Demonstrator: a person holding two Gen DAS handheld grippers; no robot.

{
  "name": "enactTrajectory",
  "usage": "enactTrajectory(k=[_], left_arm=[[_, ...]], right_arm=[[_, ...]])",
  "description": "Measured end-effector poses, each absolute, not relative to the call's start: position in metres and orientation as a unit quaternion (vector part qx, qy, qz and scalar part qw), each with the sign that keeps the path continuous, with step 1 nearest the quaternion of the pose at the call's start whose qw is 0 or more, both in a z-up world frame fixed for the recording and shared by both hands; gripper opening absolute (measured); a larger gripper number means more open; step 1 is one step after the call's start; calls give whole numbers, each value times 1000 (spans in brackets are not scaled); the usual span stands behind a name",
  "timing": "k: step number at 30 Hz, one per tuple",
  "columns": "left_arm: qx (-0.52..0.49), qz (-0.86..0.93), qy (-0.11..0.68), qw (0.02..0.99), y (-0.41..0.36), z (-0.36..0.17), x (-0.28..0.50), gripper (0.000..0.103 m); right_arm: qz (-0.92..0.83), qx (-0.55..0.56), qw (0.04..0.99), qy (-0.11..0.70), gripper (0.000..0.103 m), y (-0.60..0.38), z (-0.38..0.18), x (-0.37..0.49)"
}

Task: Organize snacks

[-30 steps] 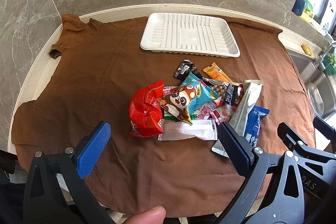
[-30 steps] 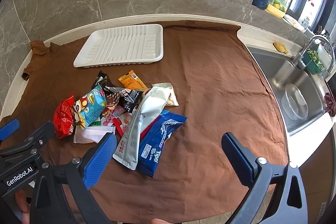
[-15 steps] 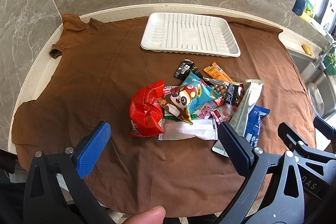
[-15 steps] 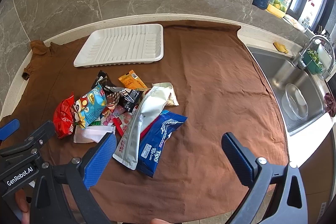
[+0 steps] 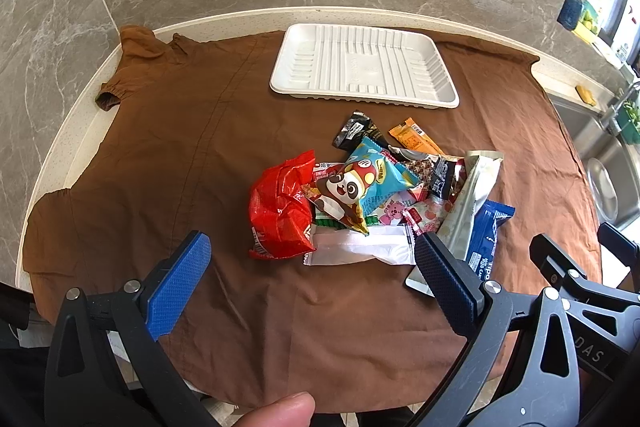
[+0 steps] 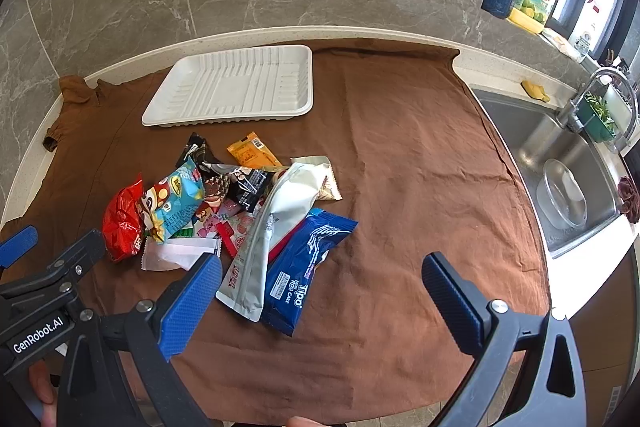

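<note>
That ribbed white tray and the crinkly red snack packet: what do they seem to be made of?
The ribbed white tray looks like moulded pulp or foam: matte off-white, with pressed ridges and soft rounded edges; which of the two I cannot tell. The crinkly red snack packet looks like thin plastic film: glossy, with sharp creases catching bright highlights.

A loose heap of snack packets (image 5: 380,203) lies on the brown cloth (image 5: 180,163), overlapping one another. At its left edge sits a crumpled red bag (image 5: 280,207), touching a light-blue panda-print packet (image 5: 360,183). A long silver-white pouch (image 6: 276,227) lies slantwise over a dark blue Tipo roll-cake wrapper (image 6: 304,267). Behind the heap, apart from it, rests a white ribbed tray (image 5: 362,69), with nothing in it.
</note>
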State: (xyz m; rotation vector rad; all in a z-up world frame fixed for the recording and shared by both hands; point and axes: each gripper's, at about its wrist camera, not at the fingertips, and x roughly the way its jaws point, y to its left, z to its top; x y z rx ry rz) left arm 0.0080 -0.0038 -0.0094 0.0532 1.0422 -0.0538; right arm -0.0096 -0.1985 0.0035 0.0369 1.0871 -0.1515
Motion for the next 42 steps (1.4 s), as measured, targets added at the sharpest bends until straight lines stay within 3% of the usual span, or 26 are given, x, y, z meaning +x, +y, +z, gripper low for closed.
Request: enactTrajectory(k=[11,17,21,25,30,34,42], left_arm=[[29,-21,484,874,0,-11,3,103],[41,-49,465,883,3,-19,-7,103],[-60,-97,481,869,26,-31,-7,103],[70,-42,421,903,17,-34,-27,103],[0,-9,457,889,48,-28,-25,103],[16,-3,473,881,63,-27,4,103],[-49,-227,515,825,80,-47,78,102]], right_arm=[[-71,22,853,516,102,-199,5,-10],[-61,-21,870,489,91,-203,16,-18],[-33,-39,880,473,89,-214,17,-22],[20,-59,900,432,85,-224,16,-30],[103,64,900,418,81,-262,12,-25],[137,101,847,504,78,-259,-3,0],[227,294,756,538,77,-204,-29,50]])
